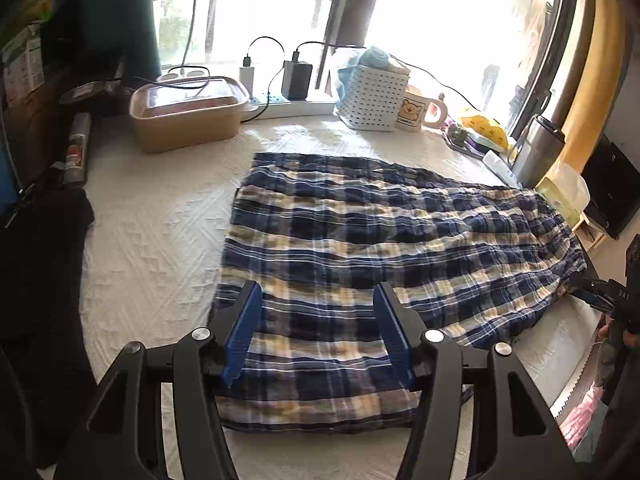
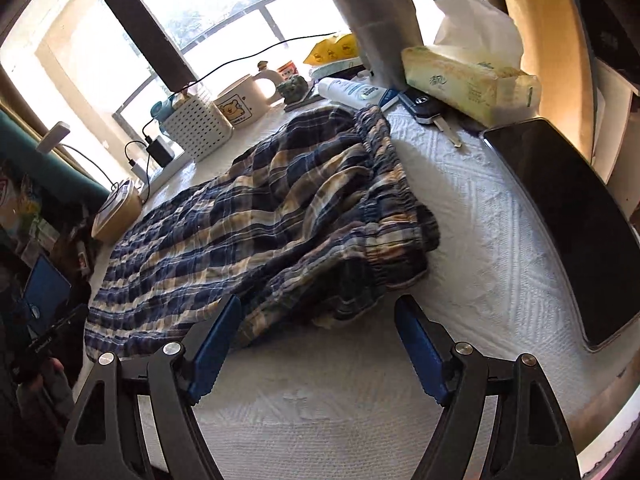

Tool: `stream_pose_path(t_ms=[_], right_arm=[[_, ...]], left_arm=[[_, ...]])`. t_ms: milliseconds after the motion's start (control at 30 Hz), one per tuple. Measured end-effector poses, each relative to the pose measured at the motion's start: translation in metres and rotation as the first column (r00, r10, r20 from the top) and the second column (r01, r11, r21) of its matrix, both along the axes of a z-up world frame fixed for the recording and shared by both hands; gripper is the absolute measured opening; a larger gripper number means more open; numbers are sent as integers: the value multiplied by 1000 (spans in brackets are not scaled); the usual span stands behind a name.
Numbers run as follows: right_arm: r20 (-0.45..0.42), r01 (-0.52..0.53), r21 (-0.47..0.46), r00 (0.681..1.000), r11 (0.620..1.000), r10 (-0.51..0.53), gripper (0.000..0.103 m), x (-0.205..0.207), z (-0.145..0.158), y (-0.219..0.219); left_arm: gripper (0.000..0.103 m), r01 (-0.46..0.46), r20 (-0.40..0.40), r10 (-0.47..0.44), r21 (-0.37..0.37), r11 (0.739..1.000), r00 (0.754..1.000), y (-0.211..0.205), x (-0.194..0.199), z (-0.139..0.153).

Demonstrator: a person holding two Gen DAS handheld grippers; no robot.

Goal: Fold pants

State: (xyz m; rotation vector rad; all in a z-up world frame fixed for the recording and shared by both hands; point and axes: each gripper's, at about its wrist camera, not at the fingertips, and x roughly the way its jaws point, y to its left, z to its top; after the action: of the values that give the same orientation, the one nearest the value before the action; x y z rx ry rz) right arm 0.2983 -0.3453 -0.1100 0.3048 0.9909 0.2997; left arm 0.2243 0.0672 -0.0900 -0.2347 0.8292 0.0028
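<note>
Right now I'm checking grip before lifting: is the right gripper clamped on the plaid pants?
No: the right gripper stands open over bare cover, beside the plaid pants.

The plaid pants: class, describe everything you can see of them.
The plaid pants are navy, cream and tan checked, of thin crinkled cloth. They lie flat and doubled over on the white textured cover, with the gathered elastic waistband bunched at one end. Nothing grips them; both tongs hover open nearby.
</note>
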Motion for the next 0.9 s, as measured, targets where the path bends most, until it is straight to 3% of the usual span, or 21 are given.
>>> stream_pose_path(t_ms=[233, 500, 600, 700, 733, 767, 900], right_arm=[[-31, -4, 60, 1000, 998, 6, 81, 19, -7, 17], [-45, 137, 268, 991, 954, -130, 81, 44, -14, -3], [-25, 194, 307, 980, 932, -196, 80, 47, -14, -2], [-2, 258, 295, 963, 920, -269, 48, 48, -13, -5], [10, 266, 288, 960, 920, -281, 27, 48, -12, -6], [27, 266, 278, 958, 923, -284, 17, 47, -9, -6], [88, 234, 222, 962, 947, -259, 13, 45, 6, 3]], left_arm=[[58, -79, -21, 78, -36, 996, 997, 33, -6, -9], [58, -95, -5, 95, -60, 994, 995, 44, -4, -9], [58, -94, 1, 94, -66, 993, 996, 47, -4, -7], [58, -93, 2, 94, -69, 993, 996, 51, -6, -8], [58, -96, 1, 96, -70, 993, 995, 53, -8, -8], [58, -100, 0, 101, -73, 992, 995, 55, -9, -9], [58, -118, -7, 118, -91, 989, 993, 65, -11, -14]])
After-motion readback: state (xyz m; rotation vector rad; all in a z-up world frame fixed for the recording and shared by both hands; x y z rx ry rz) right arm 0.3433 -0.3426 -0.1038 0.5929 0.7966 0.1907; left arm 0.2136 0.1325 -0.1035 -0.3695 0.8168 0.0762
